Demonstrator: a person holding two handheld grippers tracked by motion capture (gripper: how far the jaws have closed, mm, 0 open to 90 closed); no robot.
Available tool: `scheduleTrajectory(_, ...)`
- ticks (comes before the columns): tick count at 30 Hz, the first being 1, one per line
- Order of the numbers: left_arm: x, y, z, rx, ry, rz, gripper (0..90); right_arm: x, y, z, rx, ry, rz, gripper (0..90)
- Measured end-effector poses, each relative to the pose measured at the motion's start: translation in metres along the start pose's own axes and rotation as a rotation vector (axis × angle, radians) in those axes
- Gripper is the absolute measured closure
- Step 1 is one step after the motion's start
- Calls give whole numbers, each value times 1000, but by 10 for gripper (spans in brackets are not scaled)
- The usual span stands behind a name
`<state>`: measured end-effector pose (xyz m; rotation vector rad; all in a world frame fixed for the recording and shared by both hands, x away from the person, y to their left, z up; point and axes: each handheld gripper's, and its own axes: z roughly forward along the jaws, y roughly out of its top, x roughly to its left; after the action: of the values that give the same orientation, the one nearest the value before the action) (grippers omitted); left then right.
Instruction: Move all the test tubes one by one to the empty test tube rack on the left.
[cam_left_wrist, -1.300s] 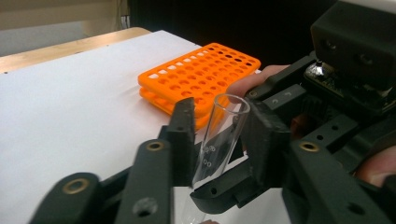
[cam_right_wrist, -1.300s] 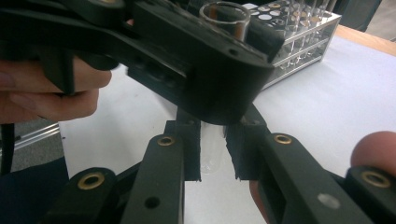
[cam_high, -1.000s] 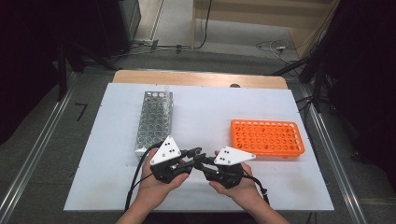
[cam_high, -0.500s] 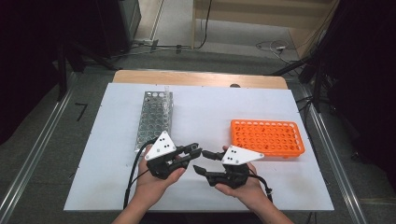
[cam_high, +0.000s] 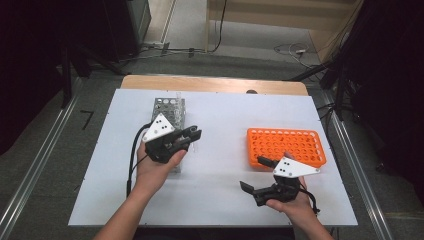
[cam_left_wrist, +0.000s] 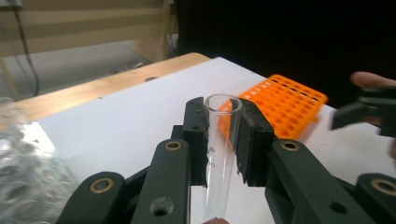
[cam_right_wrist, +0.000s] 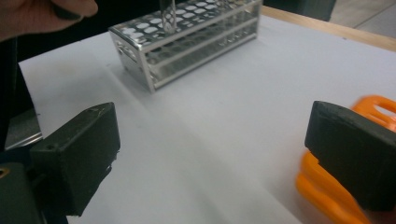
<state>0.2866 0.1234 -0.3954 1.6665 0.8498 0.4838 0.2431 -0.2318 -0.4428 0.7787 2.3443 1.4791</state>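
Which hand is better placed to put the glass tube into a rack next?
Left. The left tool is shut on the glass tube, right beside the metal rack. The right tool has just been opening and holds nothing, beside the orange rack.

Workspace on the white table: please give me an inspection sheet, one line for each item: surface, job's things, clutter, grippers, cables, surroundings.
Surface: white table top, bare in the middle; wooden edge at the far side.
Job's things: clear glass test tube clamped in the left gripper; metal rack at the left; orange rack at the right, its holes look empty.
Clutter: nothing seen.
Grippers: left gripper shut on the test tube; right gripper has just been opening, fingers wide apart, nothing between them.
Cables: black cable trails from the left gripper; loose cables on the floor beyond the table.
Surroundings: grey floor, dark equipment on both sides.
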Motion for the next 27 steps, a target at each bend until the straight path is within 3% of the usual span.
scheduleTrajectory(7, 38, 8, 9, -12, 87, -29, 763, -16, -19, -23, 15, -52, 26, 18)
scheduleTrajectory(13, 60, 4, 15, -19, 167, -43, 763, -27, -32, -38, 22, -89, 43, 19)
scheduleTrajectory(17, 67, 0, 23, -16, 218, -26, 762, -32, -39, -45, 31, -105, 58, 19)
scheduleTrajectory(23, 66, -6, 33, 1, 262, 8, 762, -38, -41, -49, 24, -123, 61, 19)
scheduleTrajectory(27, 67, -14, 38, 27, 292, 0, 760, -41, -42, -51, 17, -131, 61, 20)
